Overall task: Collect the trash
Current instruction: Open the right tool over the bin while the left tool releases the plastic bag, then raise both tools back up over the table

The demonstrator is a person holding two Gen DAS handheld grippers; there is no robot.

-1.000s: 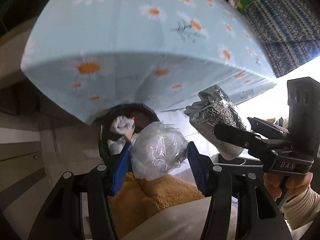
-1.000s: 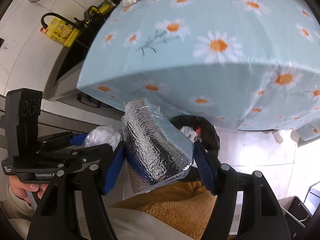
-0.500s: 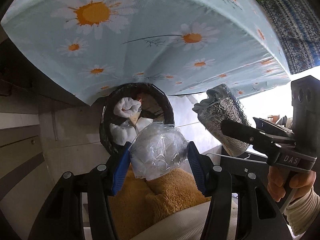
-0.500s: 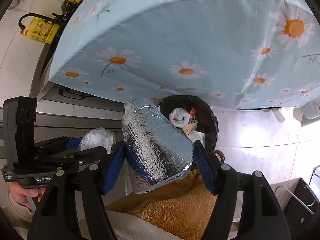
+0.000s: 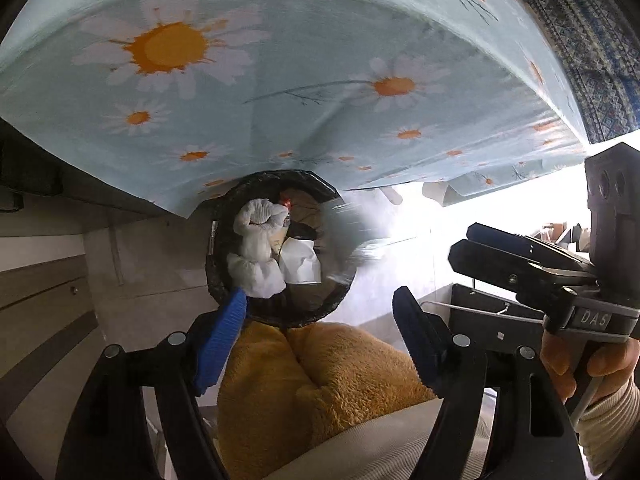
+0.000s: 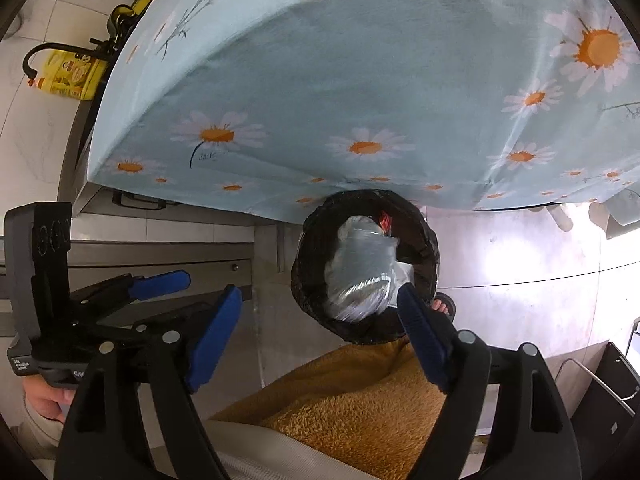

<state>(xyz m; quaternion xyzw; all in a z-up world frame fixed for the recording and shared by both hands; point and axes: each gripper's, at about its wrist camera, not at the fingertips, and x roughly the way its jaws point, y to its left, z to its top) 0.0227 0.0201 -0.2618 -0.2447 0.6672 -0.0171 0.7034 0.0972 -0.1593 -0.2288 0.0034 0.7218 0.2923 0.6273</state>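
Both grippers point down at a black-lined trash bin (image 5: 280, 248) that sits on the floor just under the hanging edge of a blue daisy-print tablecloth (image 5: 320, 80). In the left wrist view the left gripper (image 5: 320, 344) fills the lower middle of the frame; its jaws have just been opening and now stand apart with nothing between the blue pads. Past them, in the centre of the frame, the bin holds white crumpled tissues (image 5: 260, 248), and a blurred silvery piece (image 5: 352, 236) shows at the bin's right rim. The right gripper (image 5: 472, 248) appears at the right edge of this view, held by a hand (image 5: 576, 364) in a cream sleeve. In the right wrist view the right gripper (image 6: 320, 340) is at the lower middle; its jaws have likewise just been opening and are empty. Beyond them, right of centre, a blurred clear plastic wad (image 6: 360, 272) lies within the mouth of the bin (image 6: 428, 256). A yellow bottle (image 6: 72, 76) stands at the upper left. Orange fleece (image 6: 352, 400) covers the bottom of both frames.
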